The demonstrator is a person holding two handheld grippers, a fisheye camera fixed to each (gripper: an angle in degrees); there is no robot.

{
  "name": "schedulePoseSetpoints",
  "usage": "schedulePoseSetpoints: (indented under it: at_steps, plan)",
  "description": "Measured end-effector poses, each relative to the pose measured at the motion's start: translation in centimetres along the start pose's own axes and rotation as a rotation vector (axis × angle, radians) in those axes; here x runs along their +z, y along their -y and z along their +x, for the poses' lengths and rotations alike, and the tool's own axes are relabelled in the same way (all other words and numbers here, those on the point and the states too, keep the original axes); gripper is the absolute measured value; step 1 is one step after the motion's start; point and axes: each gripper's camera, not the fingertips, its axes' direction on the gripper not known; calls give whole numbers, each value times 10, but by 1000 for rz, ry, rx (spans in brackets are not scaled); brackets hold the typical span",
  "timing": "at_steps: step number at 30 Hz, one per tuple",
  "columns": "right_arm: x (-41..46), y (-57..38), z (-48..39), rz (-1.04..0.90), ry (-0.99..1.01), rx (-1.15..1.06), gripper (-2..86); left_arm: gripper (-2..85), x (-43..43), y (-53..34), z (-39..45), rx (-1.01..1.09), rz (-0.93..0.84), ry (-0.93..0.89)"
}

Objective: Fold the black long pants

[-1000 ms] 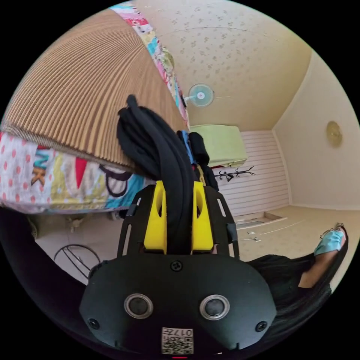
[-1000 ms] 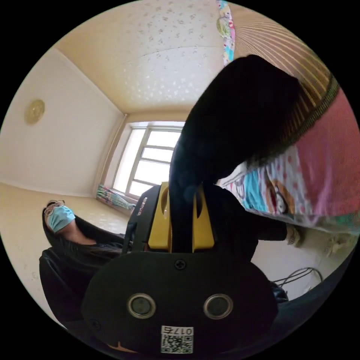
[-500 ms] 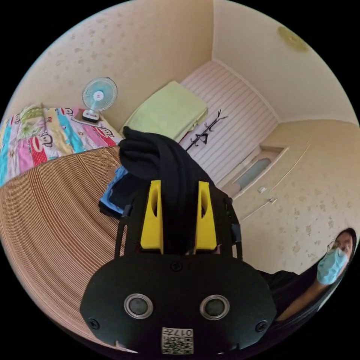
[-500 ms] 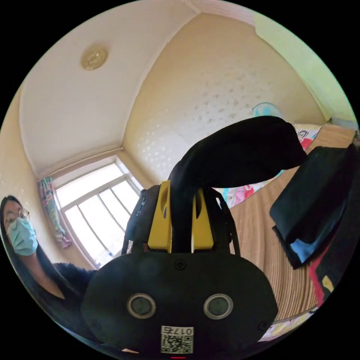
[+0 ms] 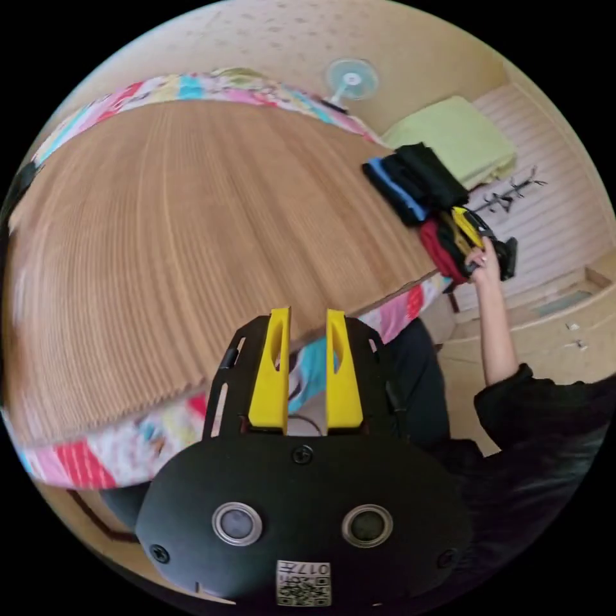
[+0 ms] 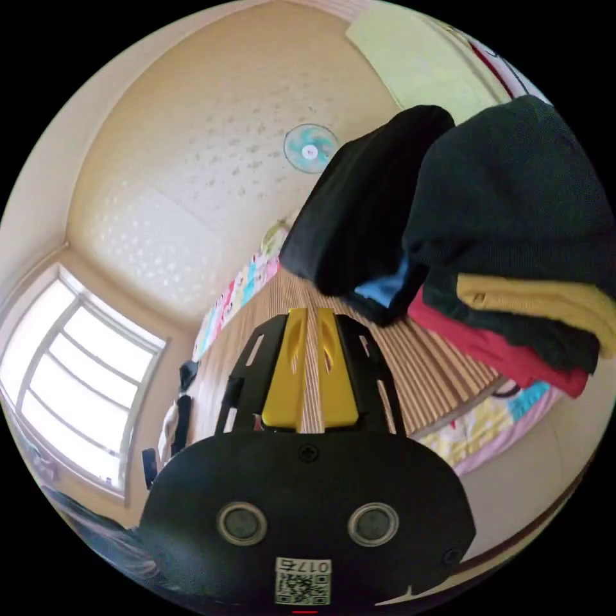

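Pants folded, sitting on a blue garment at the far corner of the bed mat, just beside a second stack of dark, yellow and red clothes. Judging by that, it's parked on the done pile, out of the working area. In the left gripper view the pants read as a compact oblong, long axis running roughly along the mat's edge toward the fan; which end is the waistband I can't tell.

Left gripper: jaws apart, nothing between them, hanging off the near bed edge. Right gripper: jaws nearly together, a thin gap, empty, near the stacks. Looks like a release just beside the pile.
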Motion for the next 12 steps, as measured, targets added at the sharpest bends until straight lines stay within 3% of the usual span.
schedulePoseSetpoints:
  at_steps: [4, 7, 12]
  plan:
    - [40, -116, -23, -375, 33, -1, 10, 61, -80, -107, -73, -298, 206, 134]
    - [65, -178, -39, -543, 81, 53, 7, 53, -136, -150, -106, -465, 370, 196]
    - [97, -189, -76, -684, 221, 28, 5, 82, -218, -151, -129, -503, 640, 241]
